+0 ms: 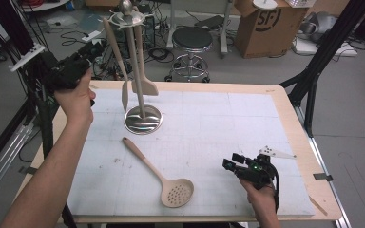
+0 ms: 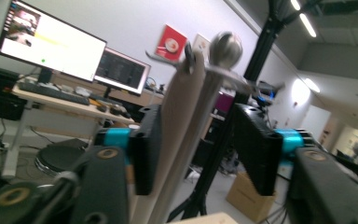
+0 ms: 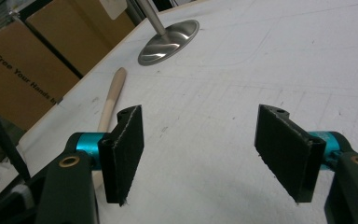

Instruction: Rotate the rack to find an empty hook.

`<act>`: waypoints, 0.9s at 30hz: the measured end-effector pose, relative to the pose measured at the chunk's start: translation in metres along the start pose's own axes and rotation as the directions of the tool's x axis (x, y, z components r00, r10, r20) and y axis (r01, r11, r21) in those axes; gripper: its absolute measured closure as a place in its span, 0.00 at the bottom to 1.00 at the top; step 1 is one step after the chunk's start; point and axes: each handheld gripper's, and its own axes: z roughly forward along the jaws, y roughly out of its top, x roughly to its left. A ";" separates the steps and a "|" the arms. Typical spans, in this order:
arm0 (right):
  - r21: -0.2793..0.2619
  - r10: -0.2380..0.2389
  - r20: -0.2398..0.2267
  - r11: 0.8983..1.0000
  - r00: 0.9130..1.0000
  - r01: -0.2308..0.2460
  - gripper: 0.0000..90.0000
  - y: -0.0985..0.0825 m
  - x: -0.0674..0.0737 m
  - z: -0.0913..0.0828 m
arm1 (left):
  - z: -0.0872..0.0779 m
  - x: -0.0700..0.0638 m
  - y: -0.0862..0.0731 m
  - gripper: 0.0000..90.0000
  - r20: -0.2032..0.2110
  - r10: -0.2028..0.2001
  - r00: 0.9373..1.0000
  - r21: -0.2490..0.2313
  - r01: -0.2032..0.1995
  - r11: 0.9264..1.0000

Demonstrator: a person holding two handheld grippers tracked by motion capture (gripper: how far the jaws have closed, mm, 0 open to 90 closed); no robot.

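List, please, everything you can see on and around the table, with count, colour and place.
Utensil stand: one, silver, back left of the table.
Hanging utensils: two, beige, on the stand; one lies between the left gripper's jaws.
Slotted spoon: one, beige, flat on the mat, front centre.
Mat: one, white, over the table.
Stool: one, black, behind the table.
Cardboard box: one, brown, on the floor behind.
Left gripper: black, open, at the stand.
Right gripper: black, open, front right.

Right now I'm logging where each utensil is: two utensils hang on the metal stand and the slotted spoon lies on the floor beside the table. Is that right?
Not quite. The slotted spoon lies on the white table, in front of the metal stand, not on the floor. The high view shows it. Two utensils do hang on the stand.
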 end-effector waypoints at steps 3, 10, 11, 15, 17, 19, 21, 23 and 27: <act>0.008 0.009 0.005 1.000 1.000 -0.009 0.36 0.000 0.000 0.002 | -0.006 0.000 -0.005 0.48 0.001 0.014 1.000 0.015 -0.014 1.000; 0.012 0.004 0.017 1.000 1.000 -0.004 0.36 -0.001 0.000 0.004 | -0.020 -0.002 -0.013 0.45 0.027 0.026 0.999 0.023 -0.026 0.999; 0.011 0.007 0.018 1.000 1.000 -0.007 0.36 -0.002 0.000 0.004 | -0.022 -0.002 -0.014 0.45 0.026 0.025 0.999 0.022 -0.025 0.999; 0.011 0.008 0.021 1.000 1.000 -0.009 0.36 -0.002 -0.001 0.003 | -0.033 -0.004 -0.022 0.44 0.035 0.019 0.999 0.024 -0.020 1.000; 0.011 0.008 0.021 1.000 1.000 -0.009 0.36 -0.002 -0.001 0.004 | -0.039 -0.005 -0.026 0.44 0.043 0.018 0.999 0.031 -0.020 0.999; 0.008 0.005 0.021 1.000 1.000 -0.005 0.36 -0.002 0.000 0.004 | -0.045 -0.007 -0.030 0.44 0.047 0.020 0.999 0.047 -0.022 0.999; 0.010 0.010 0.025 1.000 1.000 -0.011 0.36 -0.002 0.000 0.003 | -0.052 -0.009 -0.034 0.43 0.057 0.035 0.998 0.071 -0.039 0.997; 0.010 0.014 0.026 1.000 1.000 -0.014 0.36 -0.003 0.000 0.003 | -0.058 -0.012 -0.037 0.42 0.065 0.038 0.997 0.080 -0.043 0.996; 0.014 0.006 0.023 1.000 1.000 -0.006 0.36 -0.002 0.001 0.005 | -0.069 -0.018 -0.041 0.36 0.070 0.047 0.996 0.093 -0.053 0.994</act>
